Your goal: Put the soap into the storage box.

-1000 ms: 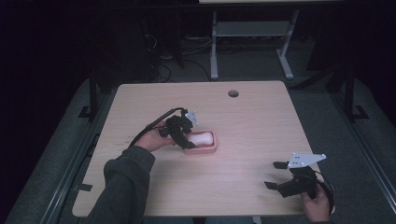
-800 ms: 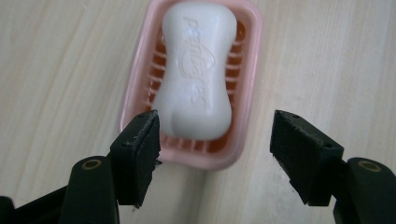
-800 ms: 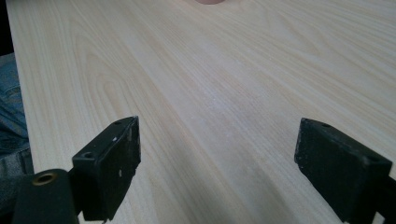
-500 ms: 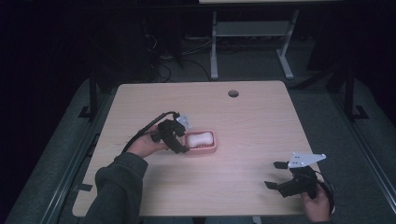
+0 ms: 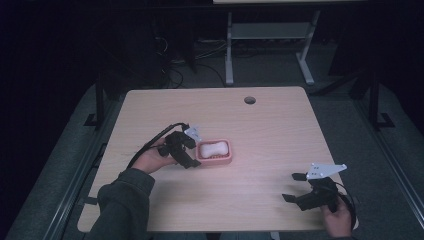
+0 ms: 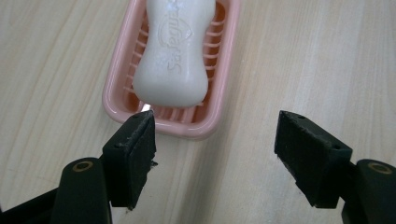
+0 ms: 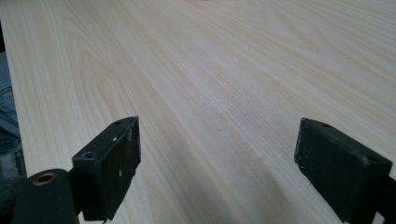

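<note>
White soap (image 5: 213,148) lies in a pink dish (image 5: 226,159) mid-table, long axis left to right, just right of the left tool (image 5: 192,149); the right tool (image 5: 295,187) gapes far off, near the right corner. Left gripper view: jaws just opening, empty, soap (image 6: 175,51) pointing straight away ahead. Right gripper view: bare table (image 7: 224,84).

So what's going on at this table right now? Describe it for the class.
A person works at a wooden table with a gripper in each hand. The left gripper sits just short of a pink soap dish holding a white soap bar; its jaws have just been opening, with nothing between them. The right gripper rests open near the table's near right corner, away from the dish.
</note>
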